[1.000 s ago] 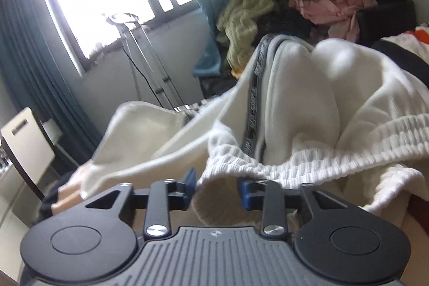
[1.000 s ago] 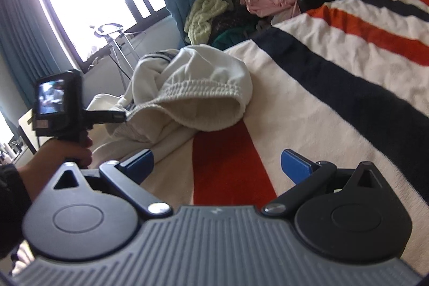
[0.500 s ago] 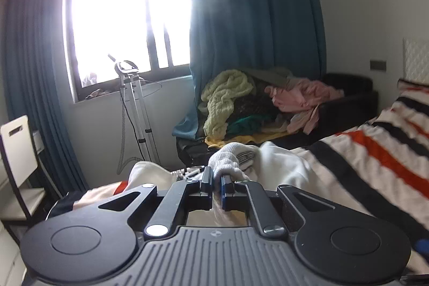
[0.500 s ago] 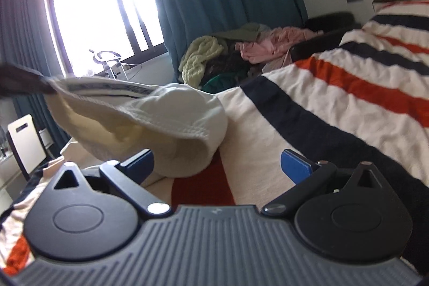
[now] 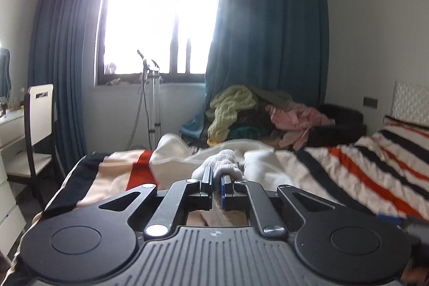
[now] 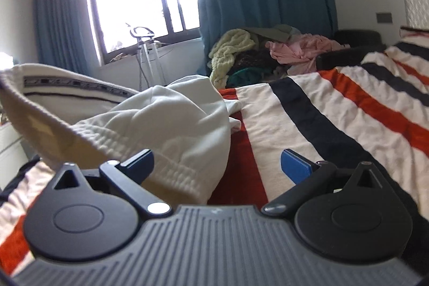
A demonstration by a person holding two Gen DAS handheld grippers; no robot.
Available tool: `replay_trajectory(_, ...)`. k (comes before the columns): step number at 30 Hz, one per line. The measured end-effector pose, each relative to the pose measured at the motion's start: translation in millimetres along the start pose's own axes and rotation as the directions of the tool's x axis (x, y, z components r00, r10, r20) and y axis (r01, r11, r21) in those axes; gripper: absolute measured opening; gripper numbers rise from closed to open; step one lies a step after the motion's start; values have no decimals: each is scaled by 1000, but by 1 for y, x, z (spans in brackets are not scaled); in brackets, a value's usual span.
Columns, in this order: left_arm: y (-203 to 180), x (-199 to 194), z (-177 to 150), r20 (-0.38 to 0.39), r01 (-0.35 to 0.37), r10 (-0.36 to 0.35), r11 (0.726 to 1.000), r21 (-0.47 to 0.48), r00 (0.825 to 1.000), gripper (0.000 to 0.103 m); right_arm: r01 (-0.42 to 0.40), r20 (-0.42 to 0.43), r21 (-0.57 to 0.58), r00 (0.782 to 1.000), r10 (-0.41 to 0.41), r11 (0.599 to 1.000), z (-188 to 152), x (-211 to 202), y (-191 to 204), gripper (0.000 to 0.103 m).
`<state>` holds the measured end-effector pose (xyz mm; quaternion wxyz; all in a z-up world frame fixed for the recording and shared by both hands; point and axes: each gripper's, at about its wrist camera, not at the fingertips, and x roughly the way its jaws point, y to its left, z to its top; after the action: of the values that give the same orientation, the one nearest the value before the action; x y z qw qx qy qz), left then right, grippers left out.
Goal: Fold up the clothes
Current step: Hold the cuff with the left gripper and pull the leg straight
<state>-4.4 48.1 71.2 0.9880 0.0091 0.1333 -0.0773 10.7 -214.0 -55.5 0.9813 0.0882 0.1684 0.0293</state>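
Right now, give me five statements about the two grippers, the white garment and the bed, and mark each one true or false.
1. The left gripper is shut on the ribbed band of the white garment. True.
2. The right gripper is clamped on the garment. False: its jaws stand wide apart and hold nothing, though the garment's hem lies by its left finger.
3. The garment lies on a striped blanket. True, though one part is lifted.
4. The clothes pile by the curtain sits on the bed. False: it lies beyond the bed, on a dark seat.
5. A white chair stands left of the bed. True.
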Motion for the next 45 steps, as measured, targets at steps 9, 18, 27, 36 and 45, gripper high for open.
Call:
replay_trajectory(9, 53, 18, -34, -58, -57, 52, 994, -92, 997, 6, -90, -122, -52, 989, 83, 995, -14, 19, 23, 98)
replay_trajectory(18, 75, 35, -54, -165, -74, 38, 974, -214, 986, 7, -24, -217, 153, 974, 58, 988, -33, 66, 2, 72)
replay_trajectory(27, 68, 44, -47, -160, -93, 53, 964, -249, 986, 9, -20, -155, 78, 987, 32, 997, -35, 90, 4, 56)
replay_trajectory(36, 72, 47, -51, -184, -91, 35, 948, -304, 982, 10, 25, -40, -53, 999, -27, 998, -16, 60, 20, 16)
replay_trajectory(45, 71, 43, -62, -262, -89, -12, 925, -370, 965, 11, 87, 225, -247, 974, -30, 965, 16, -33, 42, 14)
